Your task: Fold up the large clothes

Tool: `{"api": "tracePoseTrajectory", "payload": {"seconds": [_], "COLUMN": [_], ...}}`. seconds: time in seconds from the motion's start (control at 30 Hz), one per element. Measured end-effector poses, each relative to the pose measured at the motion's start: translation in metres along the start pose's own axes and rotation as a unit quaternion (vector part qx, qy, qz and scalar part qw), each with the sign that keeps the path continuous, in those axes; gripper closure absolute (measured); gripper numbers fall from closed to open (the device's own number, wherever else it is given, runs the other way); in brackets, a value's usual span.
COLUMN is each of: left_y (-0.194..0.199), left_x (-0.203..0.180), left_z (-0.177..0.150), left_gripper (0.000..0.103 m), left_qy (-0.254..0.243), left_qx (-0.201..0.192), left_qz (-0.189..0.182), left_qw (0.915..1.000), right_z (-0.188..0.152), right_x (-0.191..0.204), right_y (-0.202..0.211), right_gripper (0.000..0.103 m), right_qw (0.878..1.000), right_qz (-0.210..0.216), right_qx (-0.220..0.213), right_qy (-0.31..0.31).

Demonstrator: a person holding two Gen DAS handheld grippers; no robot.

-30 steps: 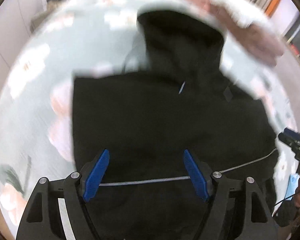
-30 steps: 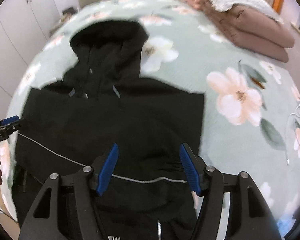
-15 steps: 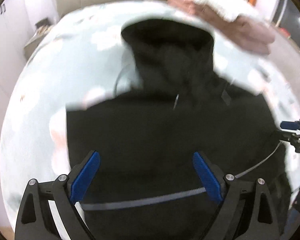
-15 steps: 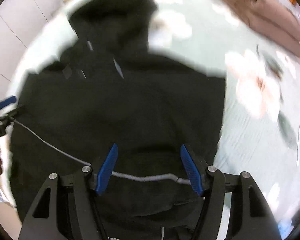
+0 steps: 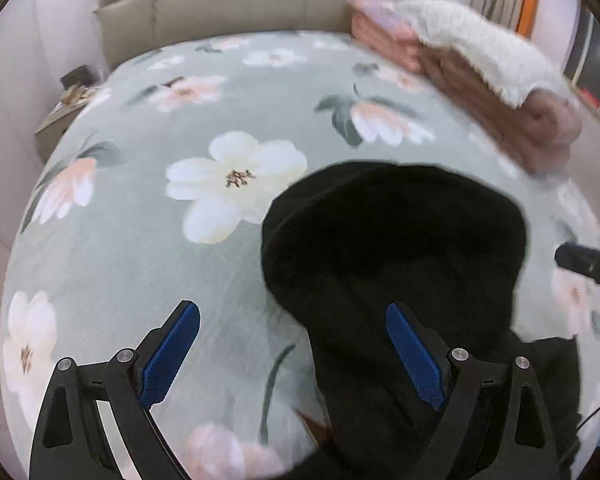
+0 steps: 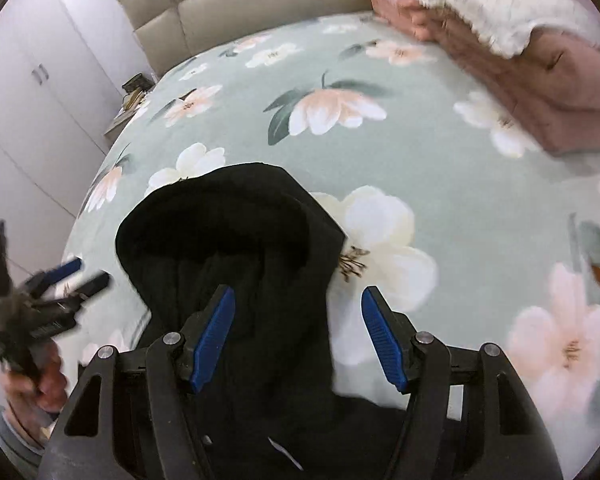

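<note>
A black hoodie (image 5: 396, 264) lies flat on the floral bedspread, its hood toward the headboard. It also shows in the right wrist view (image 6: 236, 248). My left gripper (image 5: 294, 328) is open and empty above the hood's left edge, its right finger over the black cloth. My right gripper (image 6: 298, 318) is open and empty above the hood's right edge, its left finger over the cloth. The left gripper shows at the left of the right wrist view (image 6: 66, 276), held in a hand. The hoodie's body is mostly out of view below.
The pale green floral bedspread (image 5: 148, 248) covers the bed. Folded pink bedding with a white fluffy blanket (image 5: 480, 64) sits at the back right. A beige headboard (image 5: 240, 4) stands behind. White wardrobes (image 6: 32, 80) and a small bedside stand (image 6: 134, 88) are at the left.
Both grippers have moved forward from over the hoodie's body to over its hood. Both stay open and empty.
</note>
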State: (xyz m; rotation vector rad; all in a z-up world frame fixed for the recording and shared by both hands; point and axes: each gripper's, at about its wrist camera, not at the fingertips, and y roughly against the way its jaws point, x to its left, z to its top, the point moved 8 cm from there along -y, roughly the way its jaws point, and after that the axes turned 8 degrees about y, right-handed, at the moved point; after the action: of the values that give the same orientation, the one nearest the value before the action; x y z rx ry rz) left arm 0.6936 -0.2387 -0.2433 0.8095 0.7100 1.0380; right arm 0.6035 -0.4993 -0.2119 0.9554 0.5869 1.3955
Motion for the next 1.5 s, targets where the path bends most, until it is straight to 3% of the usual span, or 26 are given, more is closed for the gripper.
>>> {"api": "tracePoseTrajectory", "payload": {"seconds": [0.17,0.2,0.23,0.27,0.3,0.4,0.5,0.57,0.63,0.7,0.87,1.0,1.03,1.13,1.2,1.3,1.4,1.5], "left_y": [-0.041,-0.051,-0.060,-0.069,-0.068,-0.035,-0.007,-0.028,-0.069,-0.079,-0.047,0.004,0.018,0.032,0.036,0.024,-0.018,-0.064], "left_x": [0.000,0.005,0.007,0.014,0.022,0.036,0.049,0.056,0.055,0.047,0.048,0.061,0.061,0.060,0.046,0.020,0.002,-0.006], "left_z": [0.013,0.016,0.015,0.014,0.014,0.011,-0.004,-0.023,-0.045,-0.049,-0.049,-0.055,-0.054,-0.033,-0.005,0.028,0.024,-0.013], "left_gripper": [0.013,0.045,0.098,0.095,0.095,0.096,0.095,0.094,0.092,0.092,0.085,0.081,0.076,0.068,0.066,0.054,0.054,0.054], "left_qy": [0.009,0.013,0.017,0.038,0.069,0.090,0.118,0.115,0.090,0.060,0.037,0.027,0.016,0.004,0.007,0.032,0.035,0.013], "left_qx": [0.006,0.011,0.021,0.040,0.038,0.013,0.013,0.052,0.102,0.089,0.074,0.046,0.045,0.025,0.004,-0.016,0.020,0.094], "left_qz": [0.009,0.028,0.038,0.028,0.001,-0.051,-0.118,-0.113,-0.080,-0.078,-0.079,-0.108,-0.126,-0.122,-0.143,-0.165,-0.163,-0.154], "left_qw": [0.9999,0.9994,0.9989,0.9981,0.9969,0.9945,0.9859,0.9856,0.9875,0.9911,0.9934,0.9927,0.9909,0.9922,0.9897,0.9856,0.9859,0.9835], "right_z": [0.004,0.007,0.006,0.004,0.005,0.000,-0.009,-0.025,-0.043,-0.059,-0.061,-0.064,-0.063,-0.049,-0.025,0.012,0.022,0.006], "right_x": [-0.003,-0.003,-0.004,-0.007,-0.008,-0.024,-0.029,-0.029,-0.031,-0.033,-0.035,-0.032,-0.028,-0.013,0.001,0.018,0.025,0.028], "right_y": [-0.039,-0.051,-0.063,-0.074,-0.080,-0.060,-0.033,-0.041,-0.069,-0.100,-0.085,-0.037,-0.021,0.016,0.032,0.021,-0.015,-0.061], "right_gripper": [0.034,0.037,0.065,0.086,0.094,0.096,0.096,0.097,0.097,0.096,0.083,0.047,0.043,0.043,0.042,0.033,0.032,0.032], "right_qw": [1.000,0.999,0.998,0.997,0.996,0.998,0.998,0.998,0.996,0.995,0.996,0.996,0.995,0.993,0.991,0.989,0.988,0.986], "right_qz": [-0.022,-0.029,-0.042,-0.059,-0.071,-0.059,-0.042,-0.042,-0.051,-0.041,-0.026,-0.008,0.003,0.011,0.007,0.014,0.005,0.019], "right_qx": [0.021,0.026,0.032,0.041,0.046,0.021,-0.003,0.012,0.048,0.077,0.067,0.051,0.040,0.010,-0.019,-0.045,-0.026,0.021], "right_qy": [0.006,0.013,0.020,0.030,0.036,0.022,0.035,0.049,0.057,0.054,0.053,0.077,0.087,0.113,0.130,0.139,0.150,0.164]}}
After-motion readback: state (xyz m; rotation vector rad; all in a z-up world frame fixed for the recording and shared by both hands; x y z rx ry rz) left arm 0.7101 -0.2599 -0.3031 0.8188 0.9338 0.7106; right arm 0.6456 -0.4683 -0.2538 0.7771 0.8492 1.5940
